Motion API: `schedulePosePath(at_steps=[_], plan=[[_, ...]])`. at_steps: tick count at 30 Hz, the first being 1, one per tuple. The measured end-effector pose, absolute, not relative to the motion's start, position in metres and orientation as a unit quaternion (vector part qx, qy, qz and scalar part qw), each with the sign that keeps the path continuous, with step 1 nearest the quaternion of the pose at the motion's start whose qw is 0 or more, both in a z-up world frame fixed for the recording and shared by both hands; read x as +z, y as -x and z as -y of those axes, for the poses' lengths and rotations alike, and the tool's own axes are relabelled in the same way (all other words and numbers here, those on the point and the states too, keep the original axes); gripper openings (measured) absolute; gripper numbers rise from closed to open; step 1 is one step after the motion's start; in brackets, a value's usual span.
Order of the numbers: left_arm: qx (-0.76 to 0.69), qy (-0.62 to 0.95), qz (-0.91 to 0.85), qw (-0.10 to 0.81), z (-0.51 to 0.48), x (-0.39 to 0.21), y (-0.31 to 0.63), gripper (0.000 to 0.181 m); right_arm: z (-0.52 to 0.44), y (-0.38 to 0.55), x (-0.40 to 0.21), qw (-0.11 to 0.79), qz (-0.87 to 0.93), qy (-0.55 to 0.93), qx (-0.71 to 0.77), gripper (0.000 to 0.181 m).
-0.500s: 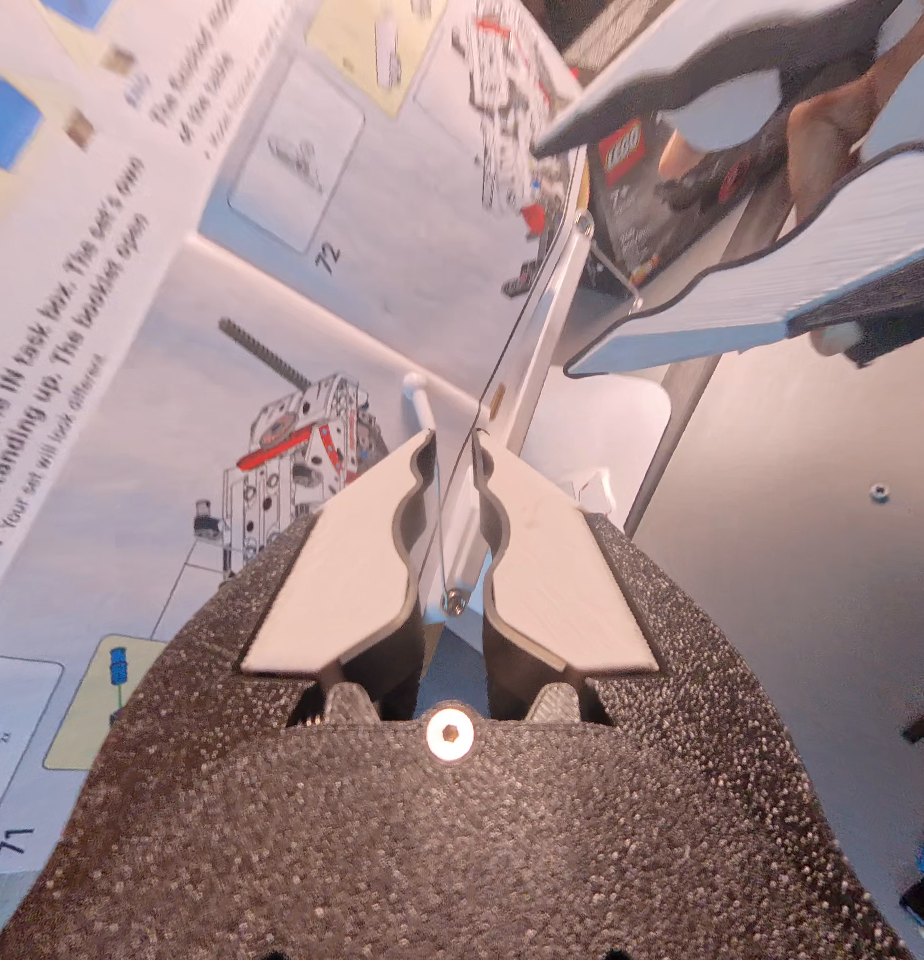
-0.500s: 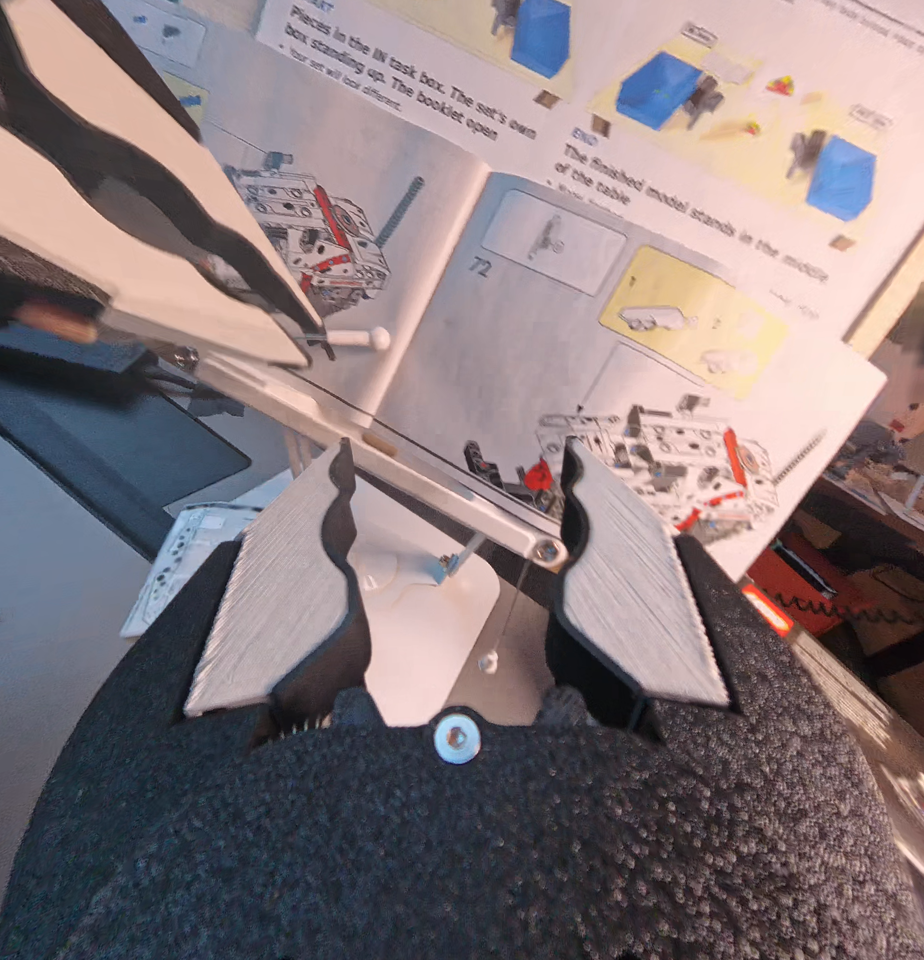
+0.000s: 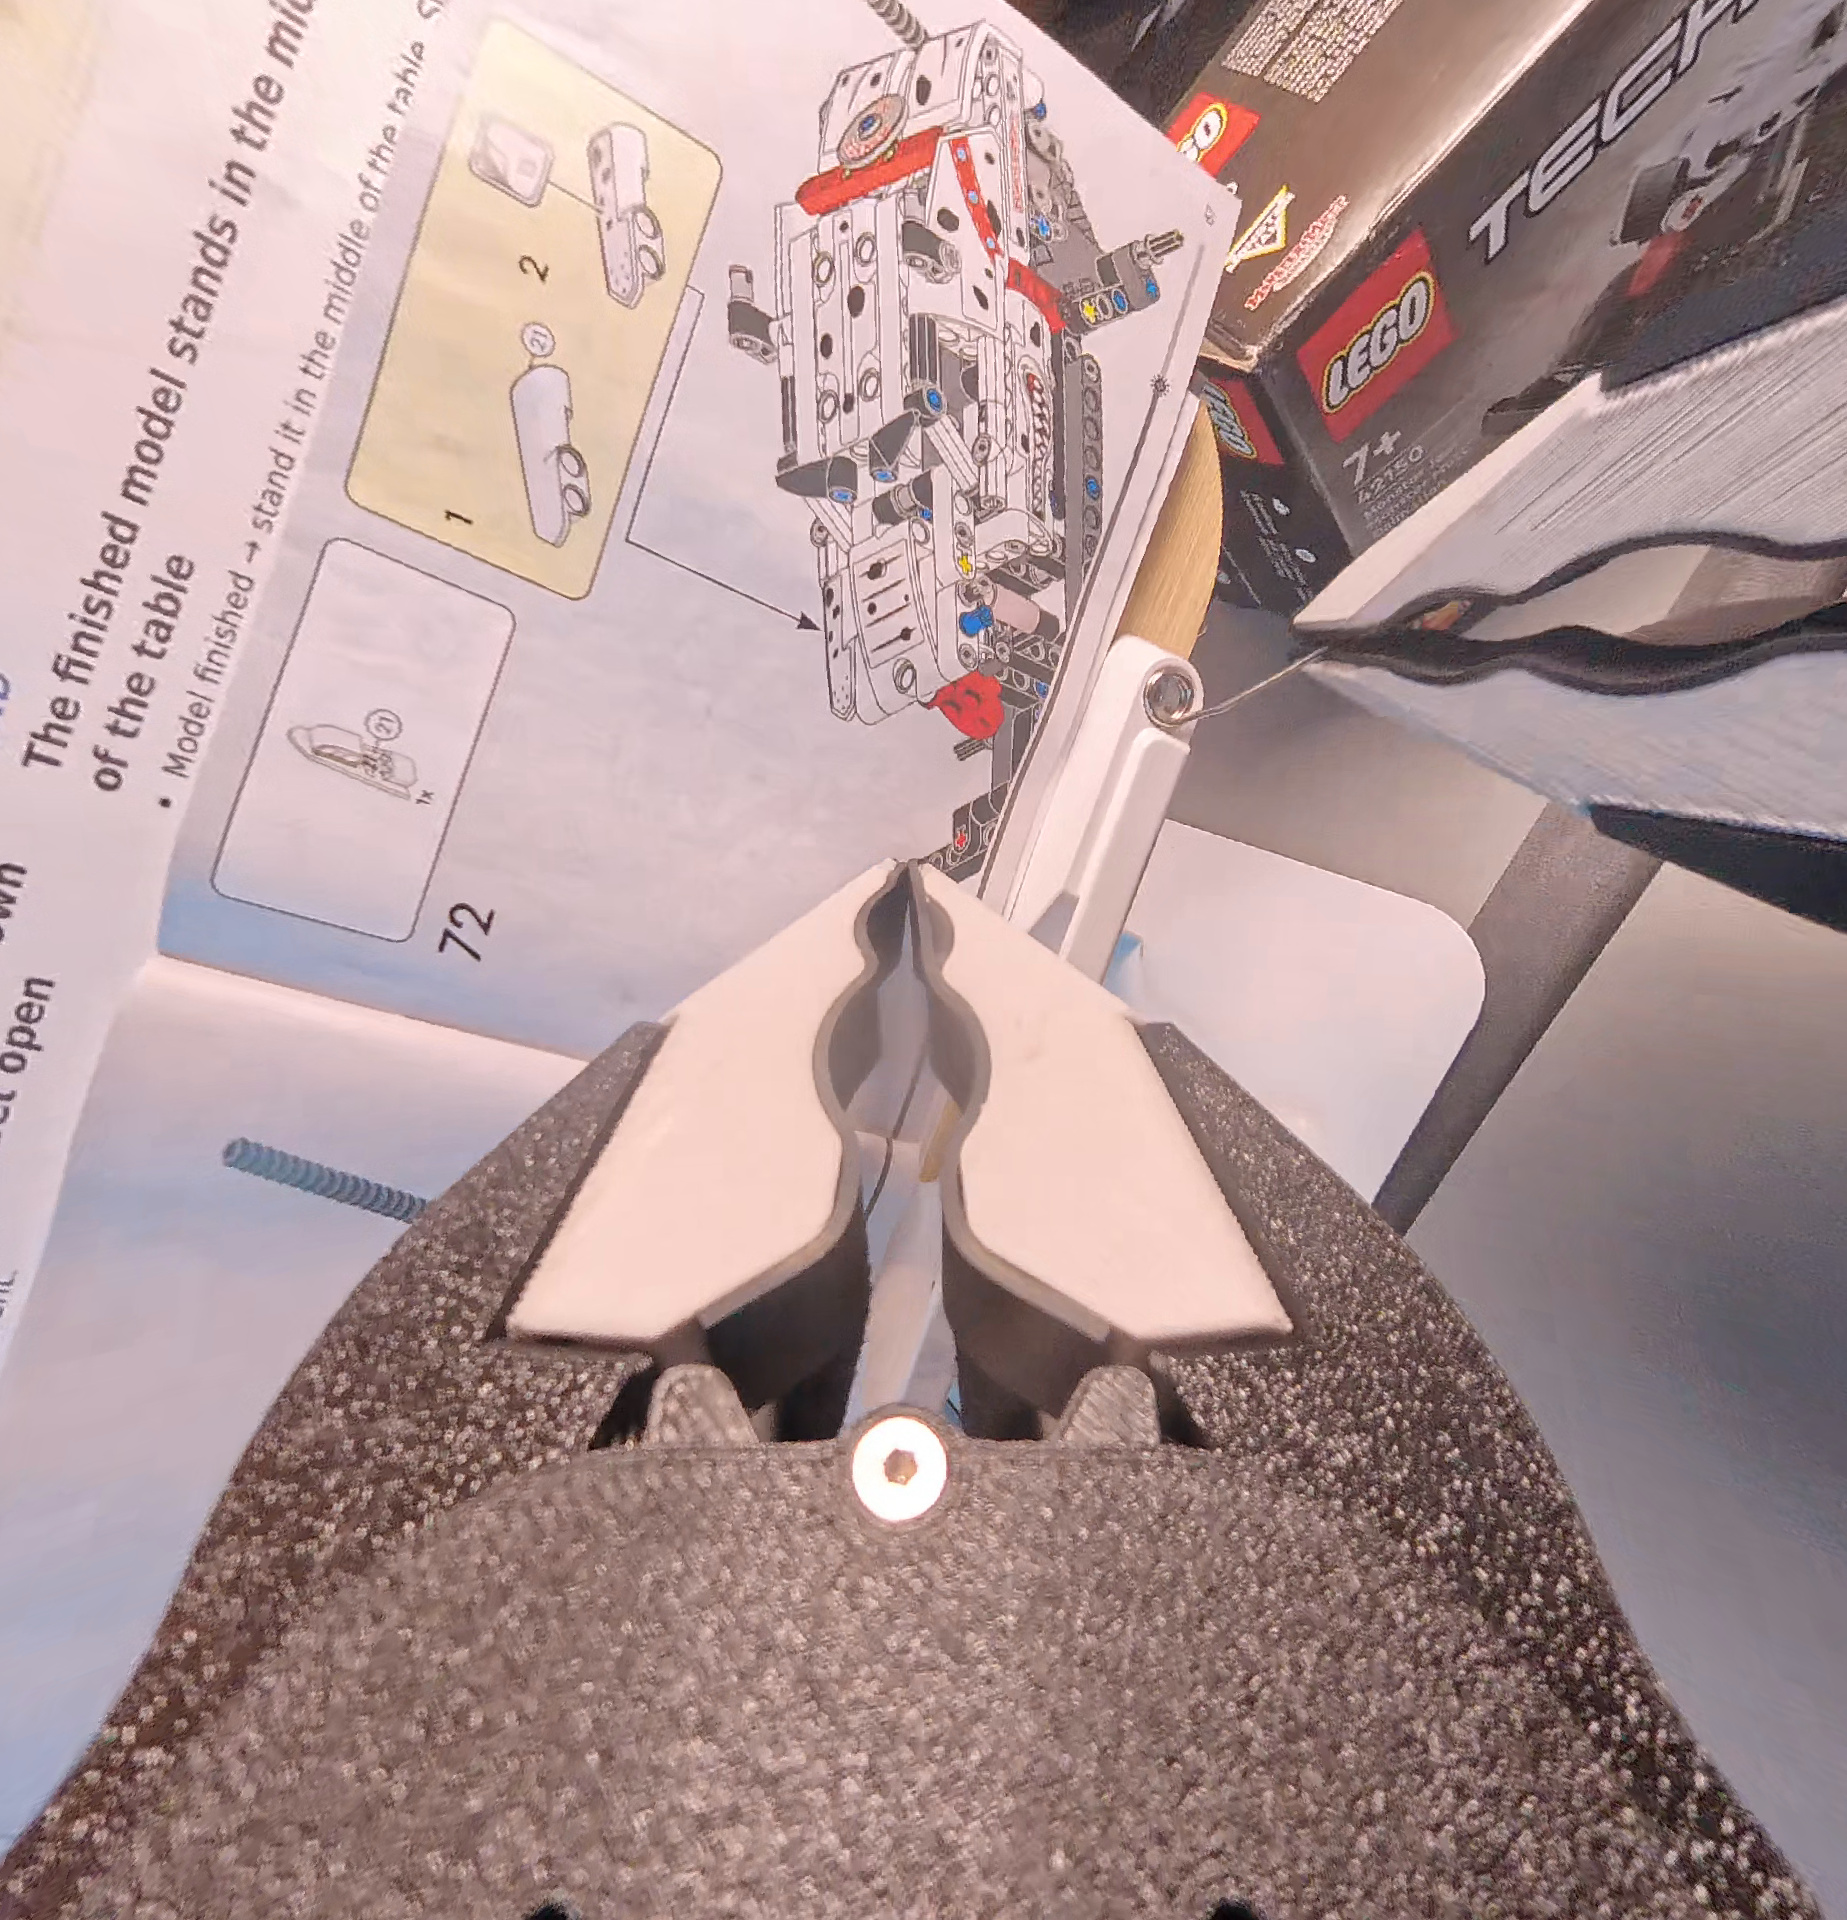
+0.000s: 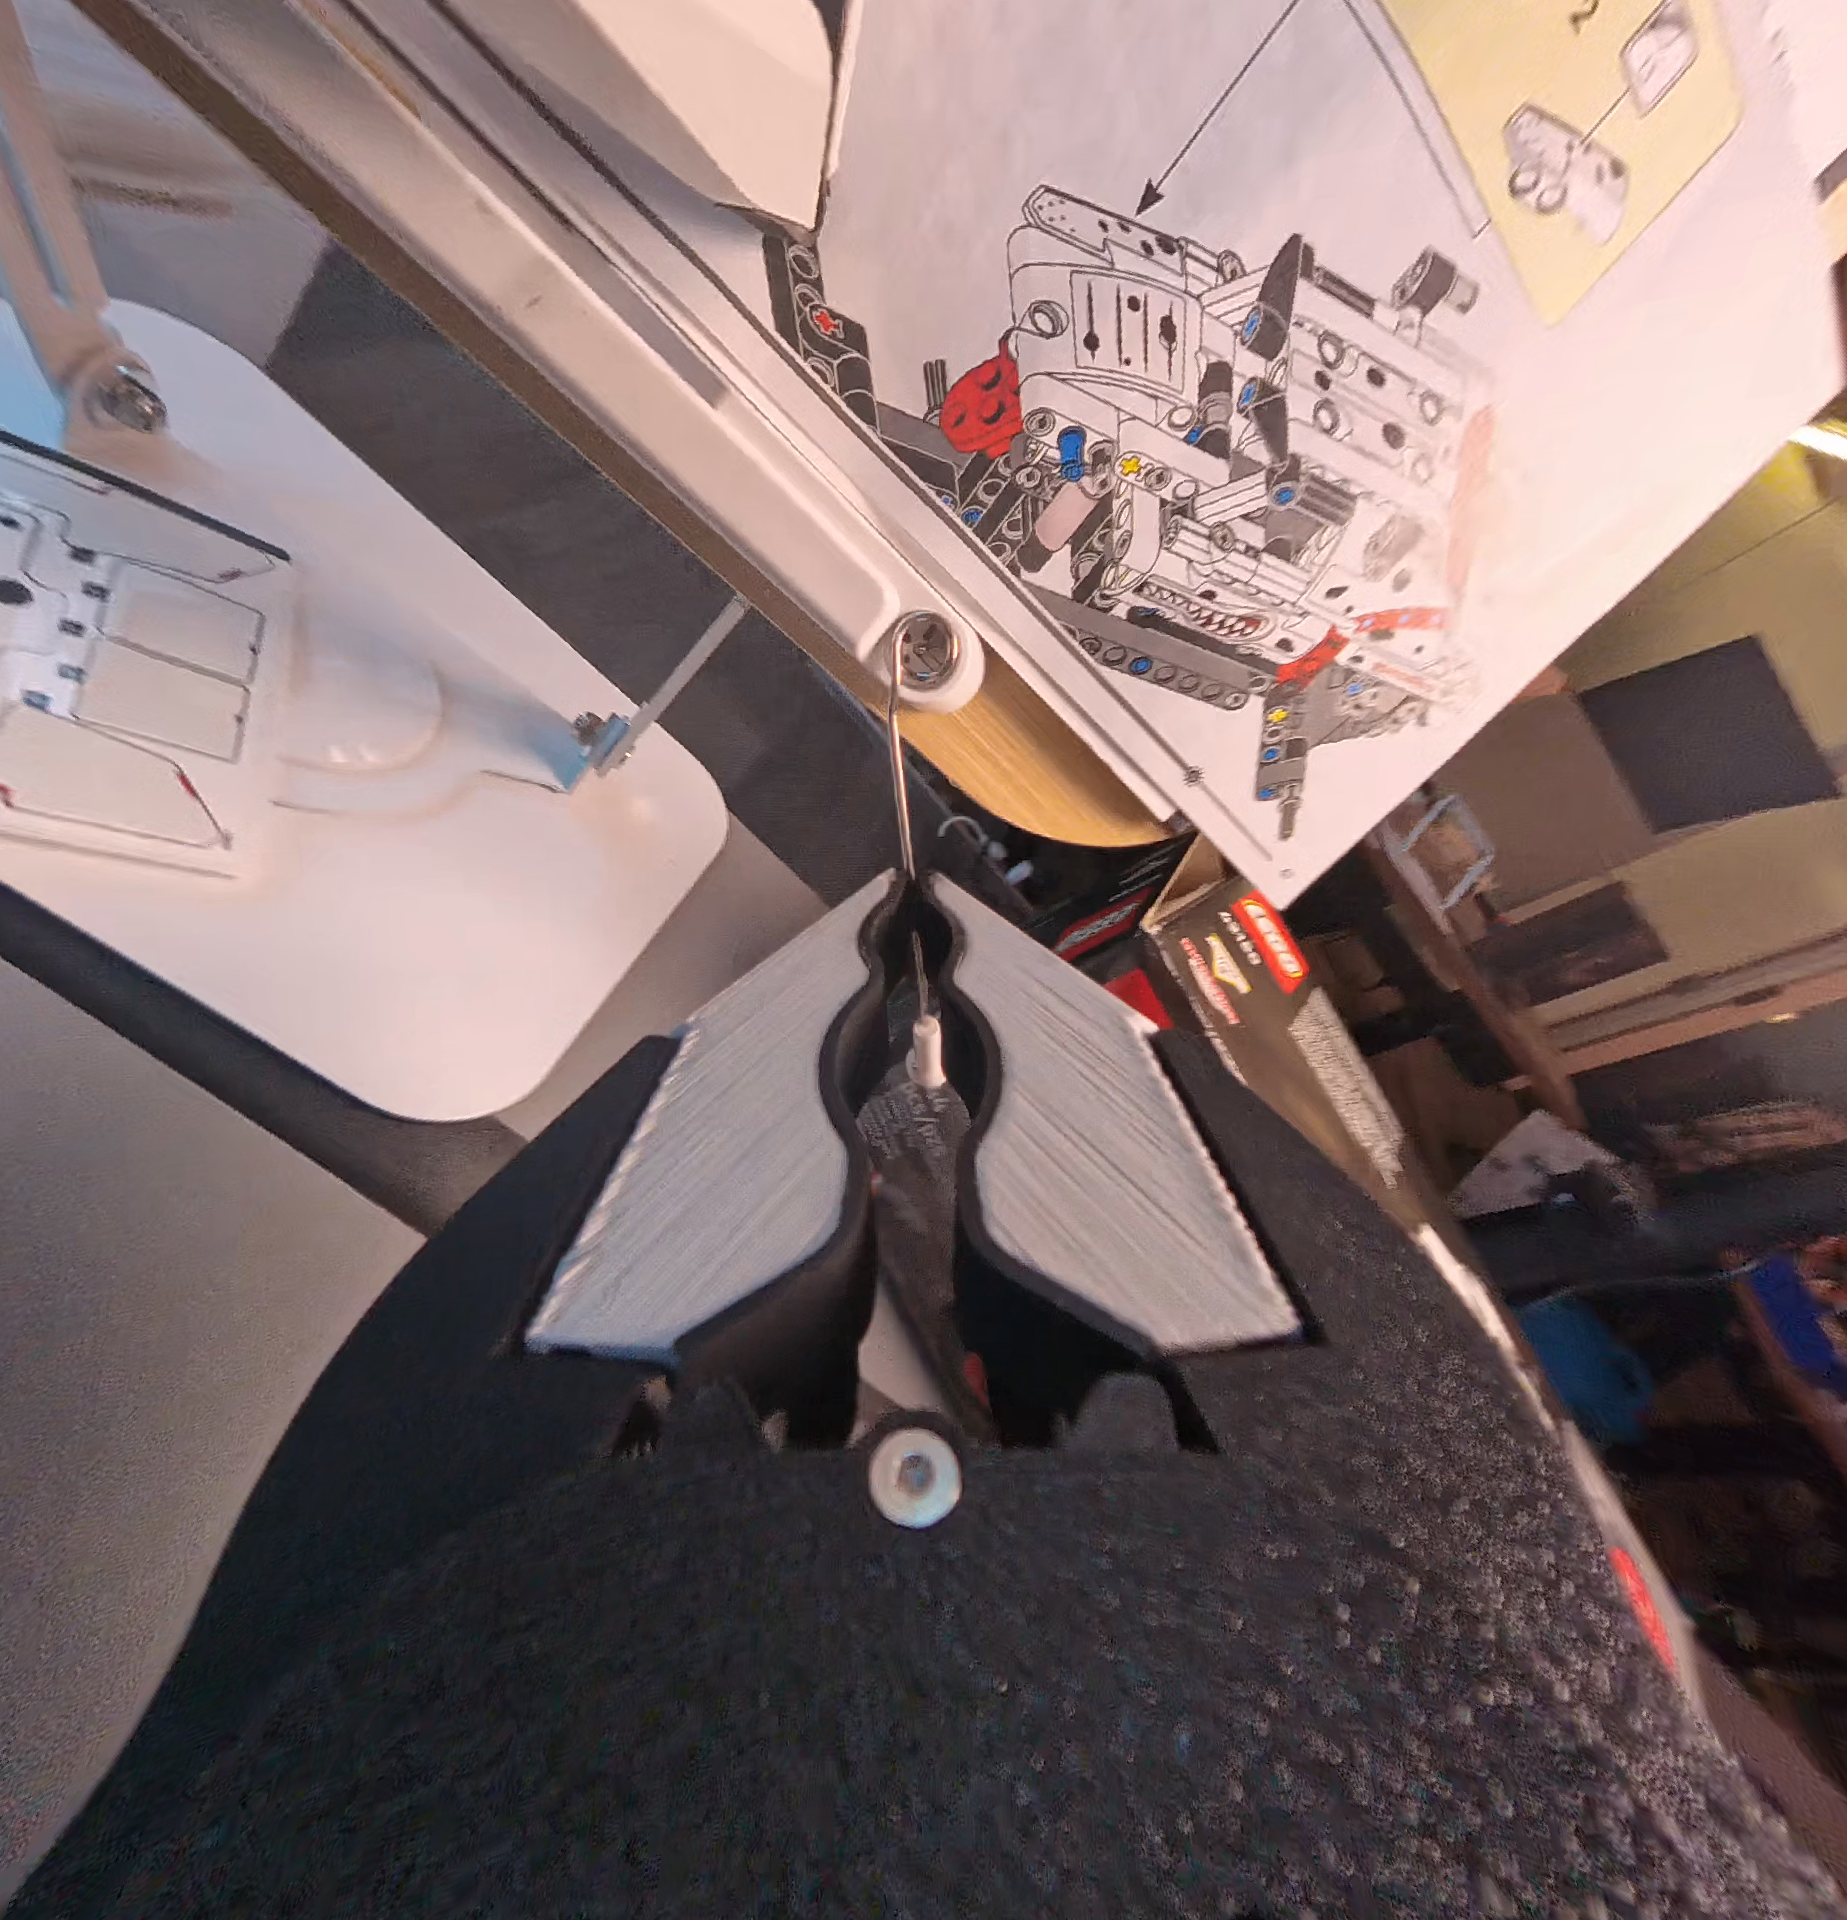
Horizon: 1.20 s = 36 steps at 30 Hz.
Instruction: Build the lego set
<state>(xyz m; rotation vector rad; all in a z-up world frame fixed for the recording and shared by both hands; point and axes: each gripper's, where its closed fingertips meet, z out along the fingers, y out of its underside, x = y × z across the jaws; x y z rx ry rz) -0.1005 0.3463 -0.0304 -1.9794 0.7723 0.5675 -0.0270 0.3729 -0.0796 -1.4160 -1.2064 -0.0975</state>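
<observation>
Two grippers have fingers closed. Left gripper [image 3: 911, 883] pinches a thin wire clip [image 3: 903, 1122]; right gripper [image 4: 914, 883] pinches the other wire clip [image 4: 903, 790]. Instruction booklet [image 3: 628, 665] lies at 11 o'clock from the left fingertips, on a white stand [image 3: 1095, 821]; box [image 3: 1418, 343] at 1 o'clock.

Instruction booklet [image 3: 607, 644], upper centre of the left wrist view: pale grey pages, one yellow panel, drawing of a white model with red and blue accents. Cardboard box [image 3: 1418, 312], upper right: black, with a red and yellow logo patch. Book stand [image 4: 545, 416], upper left of the right wrist view: white frame over a brass-coloured edge, white base. Left gripper [image 3: 911, 873]: pale grey fingers edged dark, speckled black body. Right gripper [image 4: 911, 883]: ribbed silver-grey fingers, black body.
</observation>
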Motion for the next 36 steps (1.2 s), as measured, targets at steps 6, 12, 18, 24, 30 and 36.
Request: schedulePosePath(at_steps=[6,12,18,24,30,36], plan=[[0.209,0.803,-0.306,0.467,-0.344,-0.031,0.1,0.0,-0.379,0.018,-0.047,0.625,0.616,0.352,-0.325,0.0],[0.18,0.807,-0.302,0.475,-0.339,-0.031,0.098,0.0,-0.372,0.051,-0.008,0.617,0.667,0.184,-0.375,0.009],[0.119,0.815,-0.28,0.493,-0.335,-0.032,0.094,0.001,-0.364,0.042,0.016,0.697,0.589,0.363,-0.19,0.054],[0.104,0.798,-0.206,0.556,-0.321,0.0,0.111,0.0,-0.364,0.056,0.006,0.604,0.467,0.612,0.207,0.054],[0.156,0.817,-0.206,0.515,-0.321,-0.012,0.137,0.0,-0.341,0.092,-0.004,0.613,0.561,0.541,0.127,0.0],[0.108,0.788,-0.168,0.582,-0.296,0.004,0.142,0.0,-0.325,0.105,-0.025,0.608,0.625,0.486,0.061,0.001]])
